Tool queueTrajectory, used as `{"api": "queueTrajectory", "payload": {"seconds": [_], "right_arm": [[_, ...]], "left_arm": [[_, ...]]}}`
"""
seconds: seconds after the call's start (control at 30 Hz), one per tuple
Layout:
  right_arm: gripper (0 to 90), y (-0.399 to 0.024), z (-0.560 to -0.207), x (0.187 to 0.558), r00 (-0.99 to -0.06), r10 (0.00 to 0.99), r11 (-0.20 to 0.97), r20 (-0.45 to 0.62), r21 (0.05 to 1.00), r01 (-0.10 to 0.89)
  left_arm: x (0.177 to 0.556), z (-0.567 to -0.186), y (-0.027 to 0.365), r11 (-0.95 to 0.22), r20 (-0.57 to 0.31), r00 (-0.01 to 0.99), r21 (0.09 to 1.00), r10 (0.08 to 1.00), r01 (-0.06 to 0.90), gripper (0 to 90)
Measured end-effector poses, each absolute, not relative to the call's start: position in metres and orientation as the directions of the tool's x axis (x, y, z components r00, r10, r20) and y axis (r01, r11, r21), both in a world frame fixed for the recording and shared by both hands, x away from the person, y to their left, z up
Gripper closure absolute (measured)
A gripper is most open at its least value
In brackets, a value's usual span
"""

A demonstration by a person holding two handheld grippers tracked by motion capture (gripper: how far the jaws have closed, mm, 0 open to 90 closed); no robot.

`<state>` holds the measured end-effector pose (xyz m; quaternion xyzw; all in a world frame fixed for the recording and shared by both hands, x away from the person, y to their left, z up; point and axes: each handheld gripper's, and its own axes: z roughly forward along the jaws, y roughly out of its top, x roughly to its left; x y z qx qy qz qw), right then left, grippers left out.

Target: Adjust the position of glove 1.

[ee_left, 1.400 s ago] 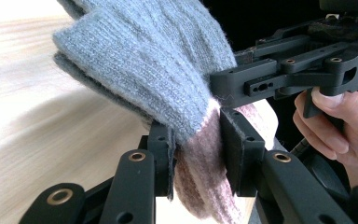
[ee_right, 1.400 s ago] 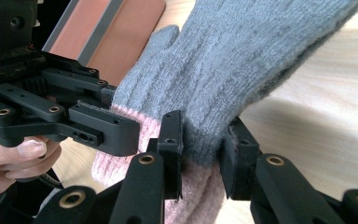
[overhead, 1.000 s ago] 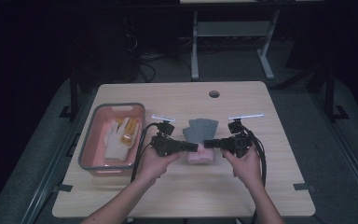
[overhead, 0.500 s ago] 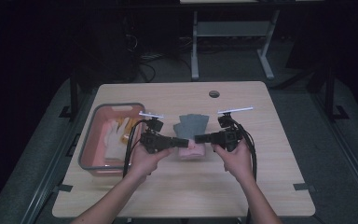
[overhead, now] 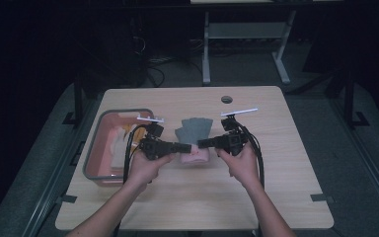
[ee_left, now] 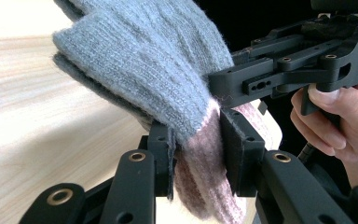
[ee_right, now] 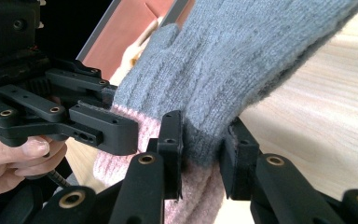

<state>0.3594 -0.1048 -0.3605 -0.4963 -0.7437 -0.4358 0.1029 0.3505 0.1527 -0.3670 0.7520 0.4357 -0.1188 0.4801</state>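
Now both hand-held grippers, left [overhead: 186,146] and right [overhead: 203,143], stay clamped on the grey-and-pink glove [overhead: 193,132], which has shifted toward the pink bin [overhead: 94,157] and hangs above the table [overhead: 276,163]; probably being carried there.

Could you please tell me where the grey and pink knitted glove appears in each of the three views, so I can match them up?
High view: the glove is at table centre, between the two grippers, grey fingers pointing away from the person.
Left gripper view: the glove fills the upper middle, its pink cuff pinched in the near jaws.
Right gripper view: the glove spreads from centre to upper right, pinched at the cuff.
Shared landmark: the pink cuff, where grey meets pink.
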Motion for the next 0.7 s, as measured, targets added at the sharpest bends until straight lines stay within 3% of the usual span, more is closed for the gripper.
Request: {"api": "queueTrajectory", "payload": {"seconds": [0.7], "right_arm": [[72.0,-0.078,-0.350,0.371,-0.527,0.623,0.164,0.579,0.562,0.811]], "left_arm": [[0.352,-0.356,0.181,-0.132,-0.589,0.582,0.630,0.561,0.765,67.0]]}}
